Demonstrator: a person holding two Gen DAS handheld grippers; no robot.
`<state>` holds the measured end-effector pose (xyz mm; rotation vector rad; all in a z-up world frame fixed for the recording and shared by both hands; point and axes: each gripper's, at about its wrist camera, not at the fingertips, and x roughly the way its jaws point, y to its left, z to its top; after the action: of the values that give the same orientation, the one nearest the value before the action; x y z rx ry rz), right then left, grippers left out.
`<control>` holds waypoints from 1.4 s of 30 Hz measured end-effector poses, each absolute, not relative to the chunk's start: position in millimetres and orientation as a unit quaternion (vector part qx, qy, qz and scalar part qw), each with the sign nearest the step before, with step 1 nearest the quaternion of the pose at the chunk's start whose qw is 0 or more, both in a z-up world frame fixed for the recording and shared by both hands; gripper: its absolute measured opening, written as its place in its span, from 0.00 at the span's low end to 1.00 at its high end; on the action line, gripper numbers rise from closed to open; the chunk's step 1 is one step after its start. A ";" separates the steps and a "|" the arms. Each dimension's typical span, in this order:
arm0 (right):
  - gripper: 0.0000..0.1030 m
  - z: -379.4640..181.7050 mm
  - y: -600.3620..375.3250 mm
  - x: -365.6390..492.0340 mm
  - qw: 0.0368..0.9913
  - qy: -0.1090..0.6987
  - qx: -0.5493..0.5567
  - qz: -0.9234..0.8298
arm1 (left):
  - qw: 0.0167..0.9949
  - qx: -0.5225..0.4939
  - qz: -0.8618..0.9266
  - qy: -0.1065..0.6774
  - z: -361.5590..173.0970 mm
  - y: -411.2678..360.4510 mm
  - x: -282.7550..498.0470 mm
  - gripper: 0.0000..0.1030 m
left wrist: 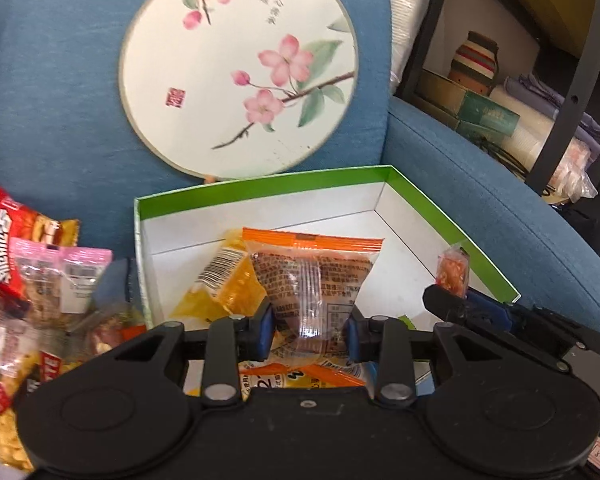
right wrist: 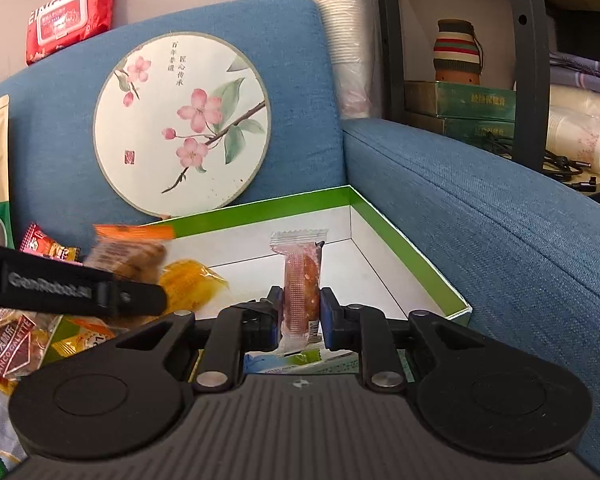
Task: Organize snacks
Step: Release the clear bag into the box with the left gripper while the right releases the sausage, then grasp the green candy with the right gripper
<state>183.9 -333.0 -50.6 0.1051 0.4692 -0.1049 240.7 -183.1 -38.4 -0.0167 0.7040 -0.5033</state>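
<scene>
Snacks: loose packets heaped on the blue sofa seat (right wrist: 480, 216) at the left edge of the box (left wrist: 440, 216), with a few already inside it.
Box: shallow open carton, green rim, white glossy inside, set in the seat's back right corner against the armrest.
Left gripper (left wrist: 308, 330): narrowed onto a clear bag with orange trim (left wrist: 312, 272), held above the box's near half; a yellow packet (left wrist: 220, 284) lies just beside it on the box floor.
Right gripper (right wrist: 300, 316): closed on a slim clear-wrapped bar (right wrist: 302, 284), held upright over the box's right side.
Step in hand: judged to be placing both packets into the box.
Advice, left: lower the bag over bare floor toward the far wall before opening, so it does not ride up on the yellow packet.
Advice, right: tip the bar flat and release low by the right wall, clear of the other gripper.
Materials: thin crinkly film with serrated seals, likely slippery and crushable; light grip advised.
Surroundings: round paper fan (left wrist: 240, 68) with painted blossoms leans on the woven back cushion.
</scene>
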 end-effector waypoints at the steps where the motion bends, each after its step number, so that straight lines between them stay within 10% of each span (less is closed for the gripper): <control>1: 0.34 -51.3 -332.3 184.3 0.970 0.230 0.047 -0.054 | 0.910 -0.009 -0.246 0.334 -38.8 -182.3 238.4 0.75; 2: 0.42 -51.9 -331.2 183.9 0.971 0.226 0.041 -0.057 | 0.912 -0.010 -0.249 0.327 -38.2 -180.5 236.0 1.00; 6: 0.84 -48.1 -326.6 178.6 0.974 0.215 0.016 -0.066 | 0.938 -0.018 -0.213 0.272 -27.4 -160.4 214.5 1.00; 10: 1.00 -37.4 -313.0 162.1 0.982 0.185 0.003 -0.049 | 0.941 -0.011 -0.189 0.279 -16.7 -128.3 200.0 1.00; 23: 1.00 -35.2 -237.5 135.0 0.955 0.258 0.009 0.148 | 0.940 -0.063 -0.083 0.326 -40.6 33.8 150.2 1.00; 34: 1.00 -80.0 -183.3 89.4 0.905 0.333 -0.032 0.261 | 0.916 -0.072 -0.163 0.360 -55.4 18.8 132.3 1.00; 35: 0.95 -81.7 -179.8 89.9 0.903 0.338 -0.040 0.263 | 0.915 -0.070 -0.176 0.357 -53.8 12.2 131.5 1.00; 36: 0.54 -83.3 -177.8 89.0 0.900 0.345 -0.053 0.263 | 0.914 -0.068 -0.187 0.354 -52.3 6.0 131.5 1.00; 42: 0.48 -77.9 -200.4 92.4 0.919 0.332 -0.042 0.209 | 0.917 -0.046 -0.210 0.337 -48.1 -20.7 136.4 1.00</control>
<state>92.4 -200.4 -77.9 -0.0859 0.6818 0.4300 136.4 -20.7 -48.1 -0.0941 0.6936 -0.4321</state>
